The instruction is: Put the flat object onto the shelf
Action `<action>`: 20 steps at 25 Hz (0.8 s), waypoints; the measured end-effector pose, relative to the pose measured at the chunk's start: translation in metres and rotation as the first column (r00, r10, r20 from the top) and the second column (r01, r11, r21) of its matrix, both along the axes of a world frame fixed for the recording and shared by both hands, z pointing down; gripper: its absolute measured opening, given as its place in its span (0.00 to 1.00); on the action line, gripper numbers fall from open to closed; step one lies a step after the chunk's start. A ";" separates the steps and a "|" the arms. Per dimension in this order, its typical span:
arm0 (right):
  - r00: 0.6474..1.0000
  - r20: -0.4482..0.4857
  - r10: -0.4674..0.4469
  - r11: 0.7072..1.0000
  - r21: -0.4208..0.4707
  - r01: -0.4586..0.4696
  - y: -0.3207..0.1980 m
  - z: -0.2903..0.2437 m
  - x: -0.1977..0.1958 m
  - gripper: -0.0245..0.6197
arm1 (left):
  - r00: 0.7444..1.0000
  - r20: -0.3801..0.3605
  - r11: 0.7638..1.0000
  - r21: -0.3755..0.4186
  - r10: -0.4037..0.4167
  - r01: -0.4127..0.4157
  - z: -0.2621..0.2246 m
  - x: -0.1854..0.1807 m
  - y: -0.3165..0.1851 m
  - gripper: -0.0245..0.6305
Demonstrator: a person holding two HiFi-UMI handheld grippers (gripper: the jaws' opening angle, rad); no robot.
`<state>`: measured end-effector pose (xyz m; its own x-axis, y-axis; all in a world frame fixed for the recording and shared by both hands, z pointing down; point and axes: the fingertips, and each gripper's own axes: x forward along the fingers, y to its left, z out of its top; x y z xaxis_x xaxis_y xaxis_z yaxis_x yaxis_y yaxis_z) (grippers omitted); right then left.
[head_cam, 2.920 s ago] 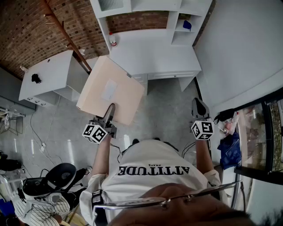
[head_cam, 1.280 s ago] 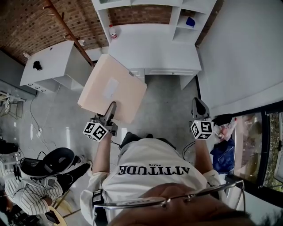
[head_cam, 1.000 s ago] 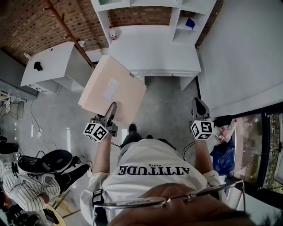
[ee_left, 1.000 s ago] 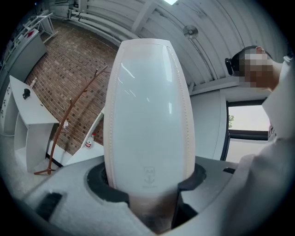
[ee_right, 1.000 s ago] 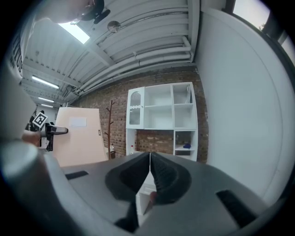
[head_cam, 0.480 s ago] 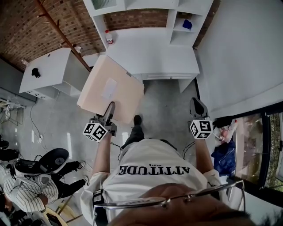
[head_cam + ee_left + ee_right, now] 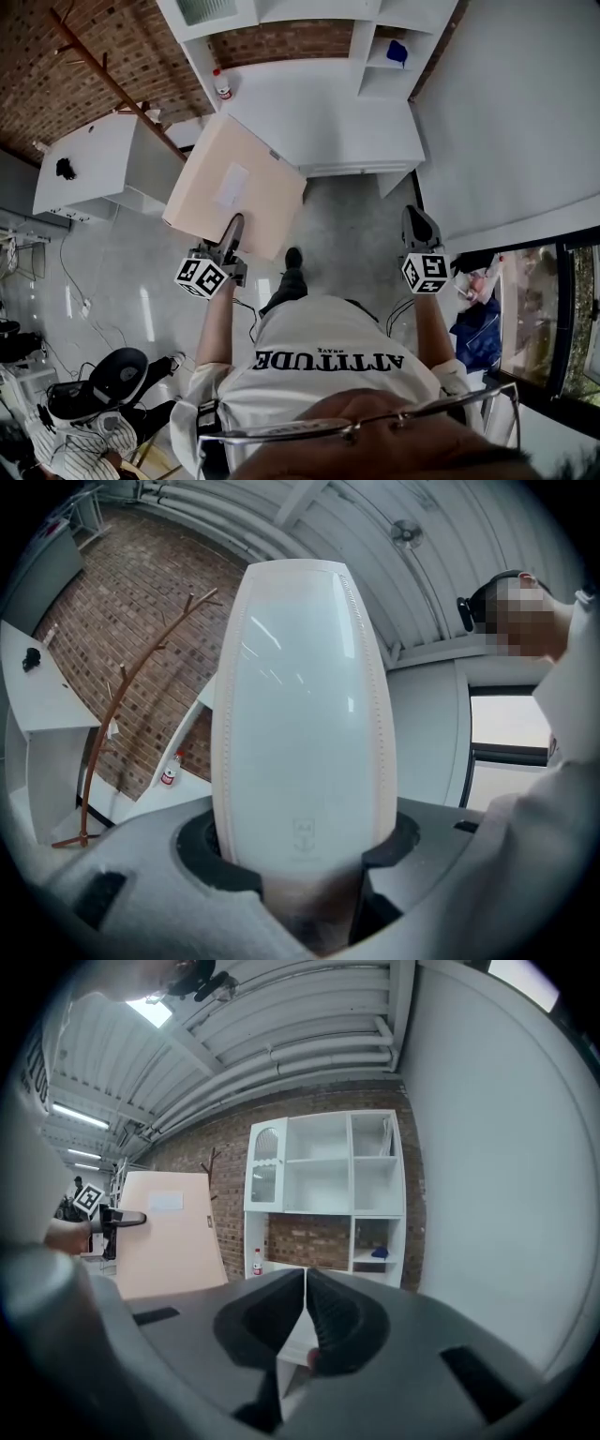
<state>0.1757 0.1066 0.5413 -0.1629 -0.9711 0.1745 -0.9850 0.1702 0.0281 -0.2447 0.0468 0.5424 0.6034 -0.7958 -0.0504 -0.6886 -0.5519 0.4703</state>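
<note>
Head view: left gripper grips board by near edge (shelf ahead).

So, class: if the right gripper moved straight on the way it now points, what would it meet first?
Probably the white shelf unit, near its desk-level surface; the right gripper points at it with nothing visible between. Depth is unclear.

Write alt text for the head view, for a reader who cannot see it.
Seen from above, a person's left gripper clamps the near edge of a flat beige panel, held out toward a white shelf unit against a brick wall. The right gripper is shut and empty.
</note>
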 end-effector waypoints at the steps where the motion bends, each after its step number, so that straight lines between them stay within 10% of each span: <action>1: 1.000 0.001 0.006 1.000 -0.004 -0.006 -0.008 0.002 -0.001 0.08 | 1.000 0.000 1.000 -0.002 0.007 -0.007 0.001 0.000 -0.010 0.45; 20: 0.996 0.004 0.093 0.996 -0.012 -0.093 -0.166 -0.004 -0.047 0.08 | 0.992 0.021 0.992 -0.021 0.124 -0.123 -0.001 -0.024 -0.206 0.45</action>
